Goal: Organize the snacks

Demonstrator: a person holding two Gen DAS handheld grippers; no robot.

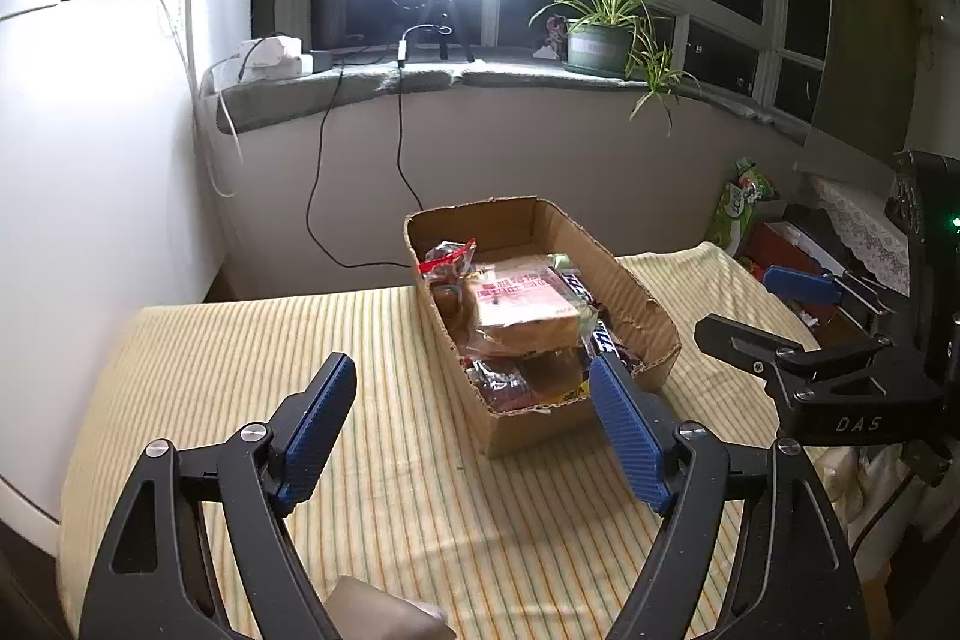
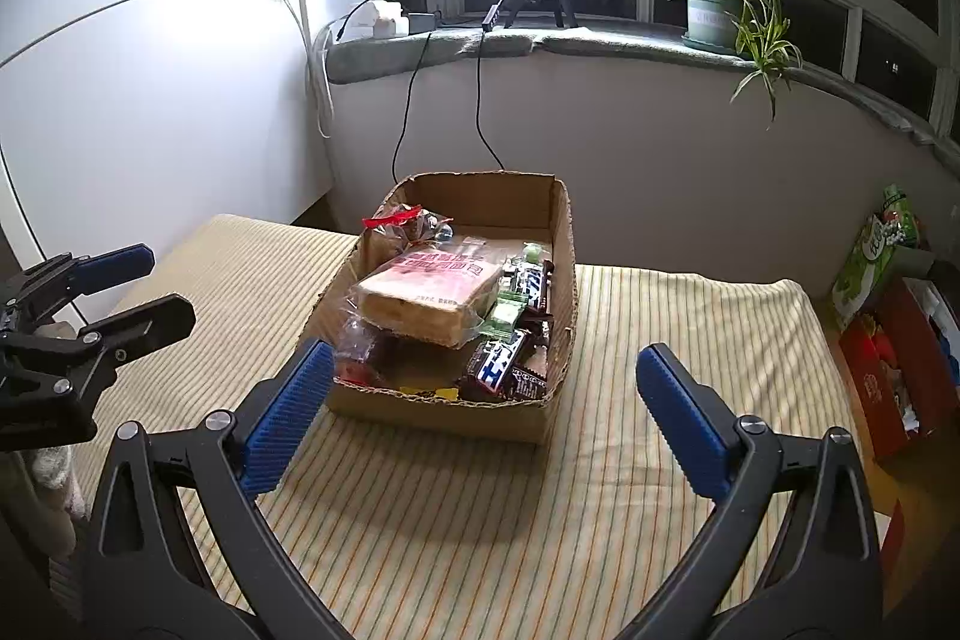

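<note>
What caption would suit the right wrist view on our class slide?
Open right gripper faces a brown cardboard box of wrapped snacks on a yellow striped tablecloth.

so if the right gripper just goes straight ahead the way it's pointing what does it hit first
Most likely the cardboard box: its near wall sits dead ahead between the open fingers of the right gripper, above the striped tablecloth. Depth is hard to judge, though.

Bare cloth (image 2: 480,520) ahead, box (image 2: 558,244) beyond
</note>
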